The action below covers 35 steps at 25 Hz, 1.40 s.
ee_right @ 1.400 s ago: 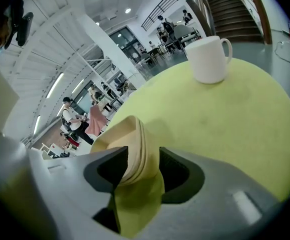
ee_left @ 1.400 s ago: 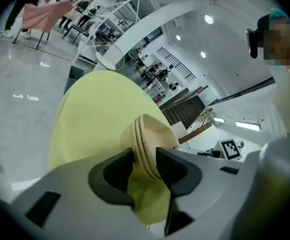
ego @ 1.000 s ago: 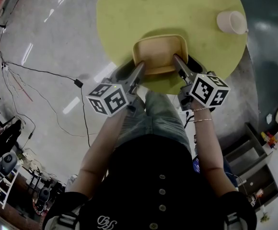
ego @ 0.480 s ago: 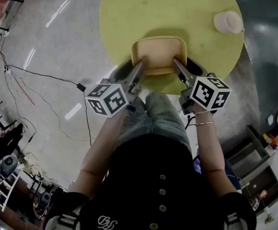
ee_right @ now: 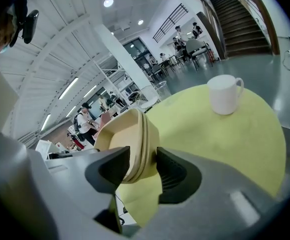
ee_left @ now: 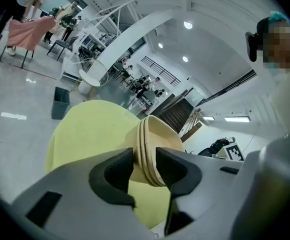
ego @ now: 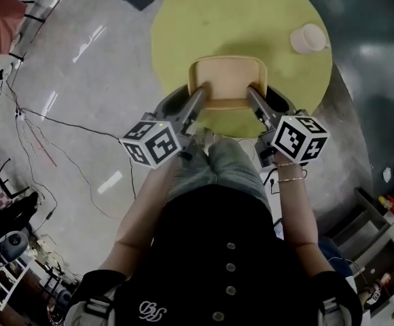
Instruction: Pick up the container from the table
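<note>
Beige container point(ego: 227, 77) pinched at opposite rims by narrowly spread left fingers point(ee_left: 112, 171) and just-tightened right fingers point(ee_right: 172, 171)

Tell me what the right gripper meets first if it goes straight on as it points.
The container, gripped by the right gripper, whose jaws have just been closing on its wall. Past it, probably the yellow table, left of the white cup; depth unclear.

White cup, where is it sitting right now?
In the head view the white cup stands near the right edge of the round yellow table, beyond and right of the tan container, not touching it.
</note>
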{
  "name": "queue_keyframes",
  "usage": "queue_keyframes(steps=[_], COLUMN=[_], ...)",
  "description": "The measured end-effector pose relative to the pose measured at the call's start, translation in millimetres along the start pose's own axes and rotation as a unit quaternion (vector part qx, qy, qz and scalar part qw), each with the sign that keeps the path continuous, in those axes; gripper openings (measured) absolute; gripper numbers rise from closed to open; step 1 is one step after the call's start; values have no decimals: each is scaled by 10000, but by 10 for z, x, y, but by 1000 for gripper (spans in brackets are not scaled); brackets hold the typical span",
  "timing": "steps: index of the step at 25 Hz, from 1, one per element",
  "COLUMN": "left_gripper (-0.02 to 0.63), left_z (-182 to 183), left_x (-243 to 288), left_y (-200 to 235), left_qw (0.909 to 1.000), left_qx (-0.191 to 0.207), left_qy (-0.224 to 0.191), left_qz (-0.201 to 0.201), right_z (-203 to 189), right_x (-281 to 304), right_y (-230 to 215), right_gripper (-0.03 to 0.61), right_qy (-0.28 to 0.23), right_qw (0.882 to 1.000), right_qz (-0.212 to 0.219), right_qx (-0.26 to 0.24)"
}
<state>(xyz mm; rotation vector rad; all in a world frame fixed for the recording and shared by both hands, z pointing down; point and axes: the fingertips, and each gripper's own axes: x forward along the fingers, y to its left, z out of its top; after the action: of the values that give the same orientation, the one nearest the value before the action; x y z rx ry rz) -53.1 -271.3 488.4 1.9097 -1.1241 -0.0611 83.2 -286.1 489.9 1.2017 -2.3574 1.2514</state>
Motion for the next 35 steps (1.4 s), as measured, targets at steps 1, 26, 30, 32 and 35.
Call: queue_keyframes(steps=[1, 26, 30, 32, 35], left_gripper=[132, 132, 130, 130, 129], left_z=[44, 567, 671, 714, 761], left_x=[-19, -242, -247, -251, -268], left_y=[-39, -722, -808, -853, -908], left_qw=[10000, 9898, 9877, 9867, 9850], left_qx=[57, 1003, 1016, 1032, 1041], left_qy=[-32, -573, -721, -782, -872], left_qz=[-43, -837, -941, -988, -1068], right_z=[34, 458, 611, 685, 737], right_x=[-25, -611, -691, -734, -780], right_y=[34, 425, 496, 526, 557], right_gripper=[158, 112, 104, 98, 97], right_qy=[-51, -1011, -1224, -1339, -1459], right_qw=[10000, 9934, 9897, 9876, 9856], right_qz=[-10, -284, -308, -309, -294], right_qx=[-24, -469, -678, -755, -796])
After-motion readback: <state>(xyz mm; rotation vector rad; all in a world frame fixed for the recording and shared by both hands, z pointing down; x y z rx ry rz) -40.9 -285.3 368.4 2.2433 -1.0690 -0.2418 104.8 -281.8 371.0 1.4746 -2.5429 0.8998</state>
